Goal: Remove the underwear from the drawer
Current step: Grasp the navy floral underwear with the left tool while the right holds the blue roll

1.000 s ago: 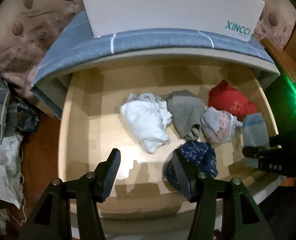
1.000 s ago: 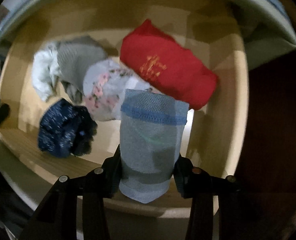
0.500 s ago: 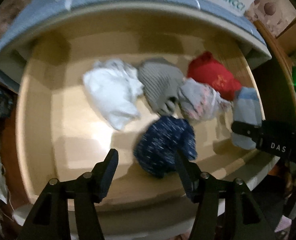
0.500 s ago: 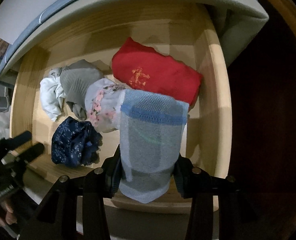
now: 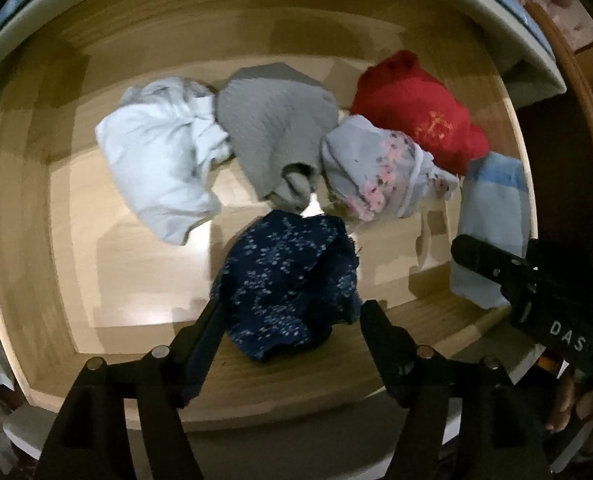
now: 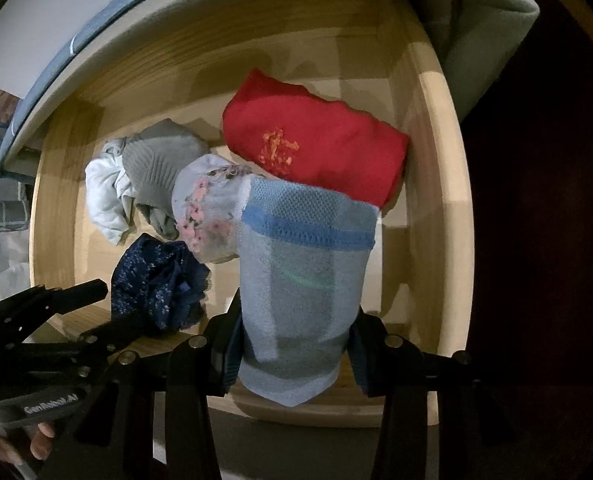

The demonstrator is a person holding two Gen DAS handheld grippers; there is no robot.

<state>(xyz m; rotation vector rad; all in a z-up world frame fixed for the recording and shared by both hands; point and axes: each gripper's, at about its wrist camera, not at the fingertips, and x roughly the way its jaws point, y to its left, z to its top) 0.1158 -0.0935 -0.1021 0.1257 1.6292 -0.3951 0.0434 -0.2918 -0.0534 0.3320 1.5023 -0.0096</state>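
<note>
Your right tongs (image 6: 292, 356) gripped the pale blue pair (image 6: 304, 280), lifted. Your left tongs (image 5: 290, 336), just widened, straddled the navy pair (image 5: 288, 280) ungripped. Four more remained in the drawer (image 5: 24, 208).

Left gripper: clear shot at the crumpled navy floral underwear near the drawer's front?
Probably yes. The left gripper has just been opening, jaws wide either side of the navy floral underwear, nothing over it. The right gripper, shut on the pale blue mesh underwear, is off to the side.
</note>
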